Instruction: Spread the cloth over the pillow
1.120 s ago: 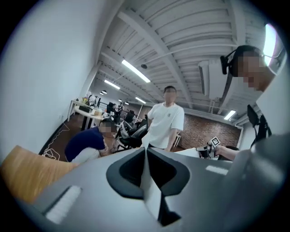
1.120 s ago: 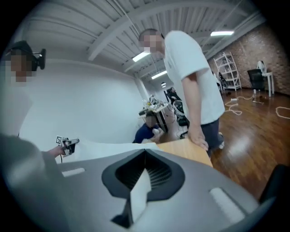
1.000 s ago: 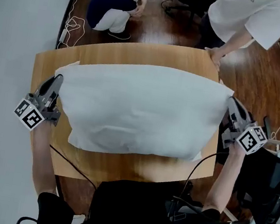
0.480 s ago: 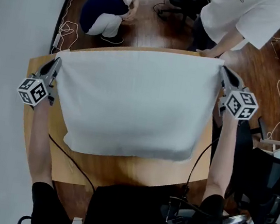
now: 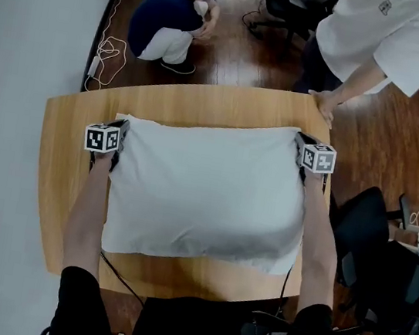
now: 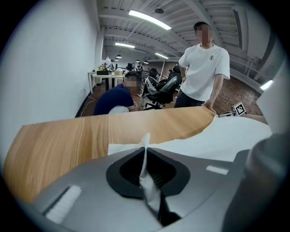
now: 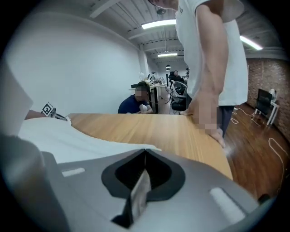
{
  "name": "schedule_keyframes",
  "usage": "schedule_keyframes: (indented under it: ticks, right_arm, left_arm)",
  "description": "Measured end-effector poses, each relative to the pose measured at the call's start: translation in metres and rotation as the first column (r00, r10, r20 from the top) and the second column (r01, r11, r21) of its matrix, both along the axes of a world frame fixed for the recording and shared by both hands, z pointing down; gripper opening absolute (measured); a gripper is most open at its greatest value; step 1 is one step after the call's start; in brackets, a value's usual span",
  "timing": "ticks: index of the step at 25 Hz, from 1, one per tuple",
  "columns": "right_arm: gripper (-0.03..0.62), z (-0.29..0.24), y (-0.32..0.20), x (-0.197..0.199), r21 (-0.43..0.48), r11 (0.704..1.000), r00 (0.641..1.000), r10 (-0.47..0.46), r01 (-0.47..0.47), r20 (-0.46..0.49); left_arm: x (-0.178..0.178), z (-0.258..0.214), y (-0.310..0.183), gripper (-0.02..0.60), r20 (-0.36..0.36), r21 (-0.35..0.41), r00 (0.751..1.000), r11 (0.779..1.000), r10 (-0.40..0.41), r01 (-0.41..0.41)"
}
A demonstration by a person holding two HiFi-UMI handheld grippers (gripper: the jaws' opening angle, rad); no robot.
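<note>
A white cloth [image 5: 206, 190] lies draped over the pillow on the wooden table [image 5: 56, 202]; the pillow itself is hidden under it. My left gripper [image 5: 119, 138] is shut on the cloth's far left corner [image 6: 145, 156]. My right gripper [image 5: 301, 147] is shut on the far right corner [image 7: 141, 188]. Both grippers sit low at the far edge of the cloth, close to the tabletop. In each gripper view a strip of white cloth is pinched between the jaws, and the cloth [image 6: 226, 136] spreads sideways towards the other gripper.
A person in a white shirt [image 5: 384, 41] stands at the table's far right corner with a hand [image 5: 324, 103] on it. Another person [image 5: 173, 17] crouches on the floor beyond the table. Cables [image 5: 107, 42] lie on the floor at the left. An office chair [image 5: 383, 259] stands to my right.
Both grippers swung the cloth up and away from me, then came down and inward, laying it over the pillow. The cloth now rests flat instead of hanging stretched in the air.
</note>
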State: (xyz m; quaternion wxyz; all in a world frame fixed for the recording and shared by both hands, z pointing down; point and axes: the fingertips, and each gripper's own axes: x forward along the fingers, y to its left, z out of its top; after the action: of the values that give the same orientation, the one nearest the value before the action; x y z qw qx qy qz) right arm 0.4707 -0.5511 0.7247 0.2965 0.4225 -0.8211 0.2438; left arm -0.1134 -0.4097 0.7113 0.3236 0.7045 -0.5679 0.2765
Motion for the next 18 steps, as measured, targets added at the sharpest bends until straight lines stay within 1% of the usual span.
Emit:
schedule_keyframes:
  ticks: [2, 3, 4, 5, 6, 7, 9, 11, 12, 13, 14, 15, 16, 17, 18]
  right_arm:
    - [0.008, 0.010, 0.000, 0.005, -0.023, 1.000, 1.000, 0.001, 0.000, 0.016]
    - [0.027, 0.011, -0.001, 0.016, -0.033, 0.999, 1.000, 0.020, -0.020, 0.017]
    - [0.095, 0.010, -0.001, 0.032, -0.042, 0.998, 0.999, 0.049, -0.048, 0.015]
    - [0.194, 0.006, -0.001, 0.049, -0.045, 0.996, 0.997, 0.078, -0.077, 0.018]
    - [0.247, -0.001, 0.000, 0.063, -0.044, 0.994, 0.994, 0.104, -0.103, 0.029]
    - [0.272, -0.009, 0.003, 0.077, -0.040, 0.991, 0.990, 0.129, -0.127, 0.049]
    - [0.272, -0.034, 0.014, 0.108, -0.029, 0.982, 0.975, 0.190, -0.188, 0.117]
    - [0.272, -0.072, 0.040, 0.147, -0.014, 0.966, 0.946, 0.255, -0.258, 0.200]
    - [0.272, -0.092, 0.061, 0.164, -0.003, 0.961, 0.933, 0.270, -0.277, 0.237]
    - [0.272, -0.109, 0.087, 0.174, 0.006, 0.962, 0.927, 0.261, -0.273, 0.270]
    - [0.270, -0.122, 0.118, 0.176, 0.011, 0.972, 0.929, 0.223, -0.236, 0.295]
    - [0.270, -0.130, 0.155, 0.172, 0.012, 0.986, 0.940, 0.157, -0.168, 0.303]
    - [0.270, -0.134, 0.195, 0.165, 0.007, 0.997, 0.953, 0.072, -0.078, 0.294]
    - [0.270, -0.133, 0.237, 0.153, -0.004, 1.000, 0.961, -0.020, 0.022, 0.276]
    - [0.270, -0.129, 0.276, 0.138, -0.023, 0.993, 0.962, -0.107, 0.117, 0.252]
  left_arm:
    - [0.005, 0.013, 0.001, 0.008, -0.036, 0.005, 0.999, 1.000, -0.019, 0.019]
    - [0.008, 0.018, -0.002, 0.024, -0.067, 0.016, 0.997, 0.999, -0.030, 0.031]
    - [0.009, 0.021, -0.006, 0.079, -0.097, 0.031, 0.995, 0.999, -0.039, 0.042]
    - [0.006, 0.017, -0.006, 0.117, -0.117, 0.050, 0.992, 0.997, -0.045, 0.051]
    - [-0.002, 0.008, 0.000, 0.139, -0.124, 0.070, 0.991, 0.996, -0.053, 0.062]
    - [-0.013, -0.006, 0.011, 0.164, -0.121, 0.092, 0.991, 0.993, -0.062, 0.073]
    - [-0.035, -0.042, 0.042, 0.176, -0.104, 0.146, 0.991, 0.985, -0.081, 0.095]
    - [-0.050, -0.073, 0.072, 0.176, -0.094, 0.200, 0.991, 0.973, -0.096, 0.113]
    - [-0.058, -0.084, 0.090, 0.176, -0.088, 0.216, 0.990, 0.968, -0.110, 0.127]
    - [-0.069, -0.092, 0.111, 0.176, -0.077, 0.225, 0.988, 0.963, -0.137, 0.151]
    - [-0.084, -0.100, 0.136, 0.176, -0.067, 0.231, 0.983, 0.955, -0.173, 0.184]
    - [-0.096, -0.108, 0.163, 0.176, -0.074, 0.236, 0.976, 0.948, -0.203, 0.215]
    - [-0.097, -0.115, 0.188, 0.176, -0.106, 0.233, 0.974, 0.947, -0.201, 0.221]
    - [-0.082, -0.118, 0.212, 0.175, -0.155, 0.215, 0.977, 0.961, -0.144, 0.175]
    - [-0.054, -0.114, 0.237, 0.160, -0.202, 0.182, 0.979, 0.981, -0.032, 0.069]
